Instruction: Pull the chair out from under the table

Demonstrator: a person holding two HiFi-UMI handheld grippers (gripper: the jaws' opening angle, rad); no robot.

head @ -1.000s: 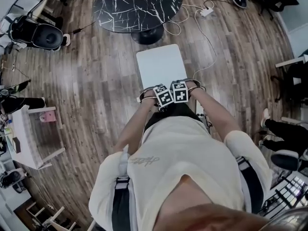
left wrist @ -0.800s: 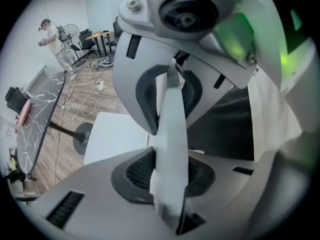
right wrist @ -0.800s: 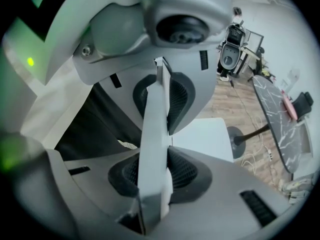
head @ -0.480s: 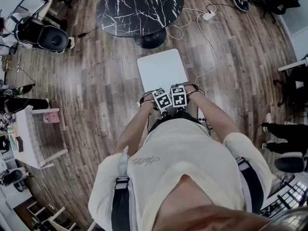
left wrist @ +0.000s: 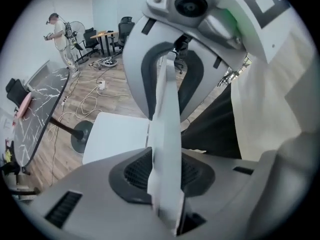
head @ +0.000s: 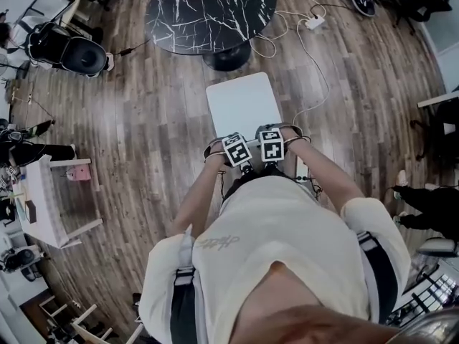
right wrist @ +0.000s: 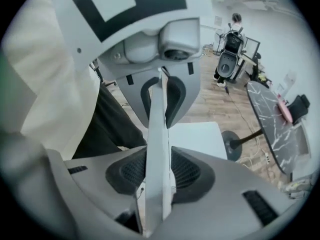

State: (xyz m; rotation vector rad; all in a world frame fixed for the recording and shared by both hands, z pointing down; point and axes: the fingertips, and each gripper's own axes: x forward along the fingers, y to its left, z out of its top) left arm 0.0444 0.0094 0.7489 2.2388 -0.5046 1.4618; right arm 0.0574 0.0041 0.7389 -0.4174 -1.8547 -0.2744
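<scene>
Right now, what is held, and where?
The chair, by the top of its backrest: left gripper clamps it; right gripper has just been opening around it, grip unclear.

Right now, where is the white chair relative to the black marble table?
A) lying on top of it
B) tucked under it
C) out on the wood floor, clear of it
C: in the head view the chair shows its whole seat over the floor, none beneath the table.

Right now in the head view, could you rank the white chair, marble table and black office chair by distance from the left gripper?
1. white chair, gripped by the left gripper
2. marble table, beyond the chair
3. black office chair, far left
</scene>
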